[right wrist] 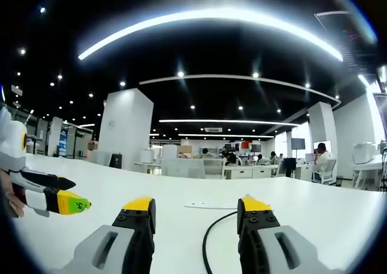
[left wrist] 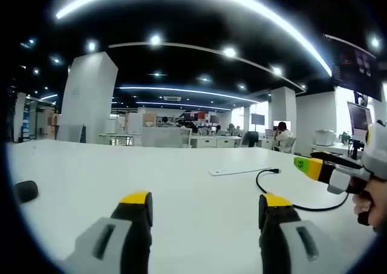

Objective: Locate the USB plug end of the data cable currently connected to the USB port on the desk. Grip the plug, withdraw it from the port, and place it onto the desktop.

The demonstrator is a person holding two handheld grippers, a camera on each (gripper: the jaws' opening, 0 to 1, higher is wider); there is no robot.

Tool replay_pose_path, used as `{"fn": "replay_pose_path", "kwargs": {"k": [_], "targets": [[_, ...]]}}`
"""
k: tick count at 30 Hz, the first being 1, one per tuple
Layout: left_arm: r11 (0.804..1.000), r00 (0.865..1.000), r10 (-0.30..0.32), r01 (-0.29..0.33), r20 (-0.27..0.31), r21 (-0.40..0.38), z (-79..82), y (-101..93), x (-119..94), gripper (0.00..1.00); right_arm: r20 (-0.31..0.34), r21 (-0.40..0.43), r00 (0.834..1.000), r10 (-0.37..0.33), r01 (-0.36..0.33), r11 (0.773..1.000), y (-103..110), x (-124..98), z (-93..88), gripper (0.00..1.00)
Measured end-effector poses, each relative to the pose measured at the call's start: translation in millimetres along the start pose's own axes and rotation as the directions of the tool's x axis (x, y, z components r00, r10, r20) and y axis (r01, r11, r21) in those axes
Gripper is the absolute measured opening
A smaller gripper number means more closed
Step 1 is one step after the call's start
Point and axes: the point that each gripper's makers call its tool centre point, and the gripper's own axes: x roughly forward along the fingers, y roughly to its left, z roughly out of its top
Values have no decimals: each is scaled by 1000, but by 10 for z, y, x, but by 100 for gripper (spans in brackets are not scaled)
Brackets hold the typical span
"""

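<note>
While the thin black data cable point(left wrist: 284, 195) lies looped on the white desk point(left wrist: 181, 189), its plug apparently at a flat white strip point(left wrist: 239, 171), both grippers, left point(left wrist: 205, 210) and right point(right wrist: 195, 213), hover jaws apart, empty; approach comes next

No text, label or number can be read anywhere.

The left gripper view looks low and level across the white desk point(left wrist: 121, 171) toward the open office, its own jaws rising at the bottom of the frame and the right gripper point(left wrist: 311, 165) entering at the right edge. The right gripper view faces the same way from just beside it, with the left gripper point(right wrist: 75, 202) at its left edge. Both share the desk, the black cable point(left wrist: 266, 183) point(right wrist: 211, 231) and the flat white strip point(left wrist: 239, 171) point(right wrist: 208, 205) at mid-distance.
</note>
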Motion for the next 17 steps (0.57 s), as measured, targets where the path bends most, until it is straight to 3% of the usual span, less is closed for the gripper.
{"fn": "replay_pose_path", "kwargs": {"k": [17], "targets": [[1000, 1000, 2, -2, 0, 2, 5, 19, 7, 71, -2, 20, 1000, -5, 5, 1000, -31, 11, -11, 54]]}}
